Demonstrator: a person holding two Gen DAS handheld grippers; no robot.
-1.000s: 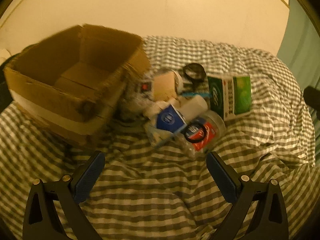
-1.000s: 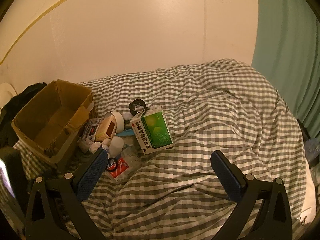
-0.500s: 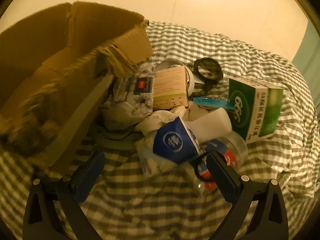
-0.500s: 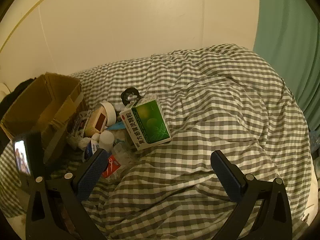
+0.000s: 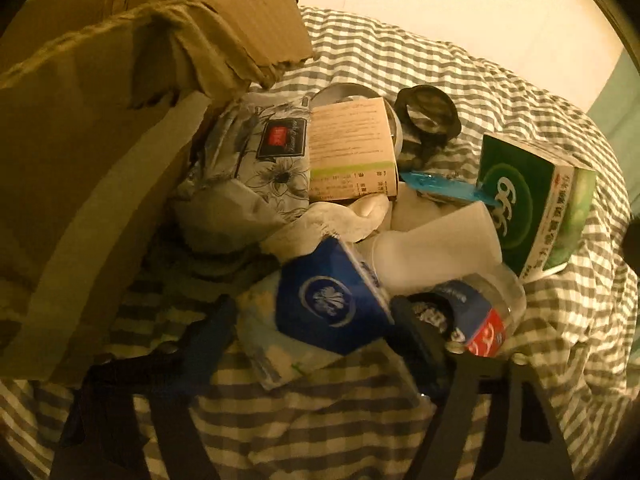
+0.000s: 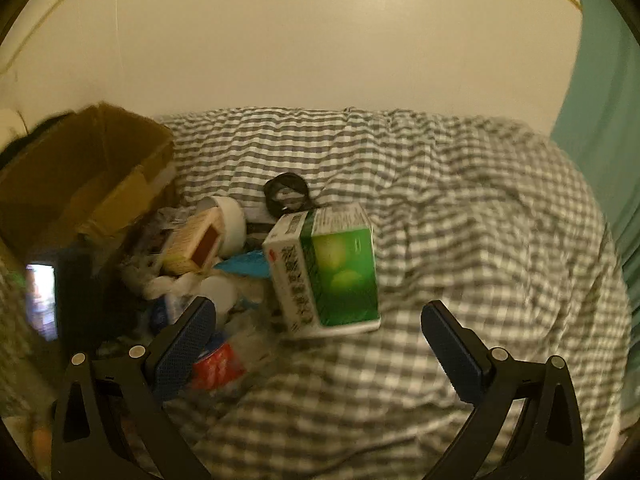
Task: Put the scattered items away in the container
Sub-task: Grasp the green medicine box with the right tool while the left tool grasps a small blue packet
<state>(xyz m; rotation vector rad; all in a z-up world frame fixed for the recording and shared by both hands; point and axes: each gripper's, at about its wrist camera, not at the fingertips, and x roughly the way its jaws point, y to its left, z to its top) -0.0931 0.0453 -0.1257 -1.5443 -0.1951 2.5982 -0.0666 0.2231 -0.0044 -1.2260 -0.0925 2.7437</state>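
— So where's the blue packet (image 5: 334,300)?
— Between the left gripper (image 5: 316,322) fingers, which are spread around it; the cardboard box (image 5: 100,128) sits at ten o'clock.
— And the right gripper (image 6: 318,338)?
— Wide apart, green carton (image 6: 332,272) at twelve o'clock.

A grey-and-white checked bedcover (image 6: 460,208) is seen under a brown cardboard box (image 5: 92,128). A green-and-white carton (image 6: 332,272) and a blue packet (image 5: 332,300) with a white emblem are shown.
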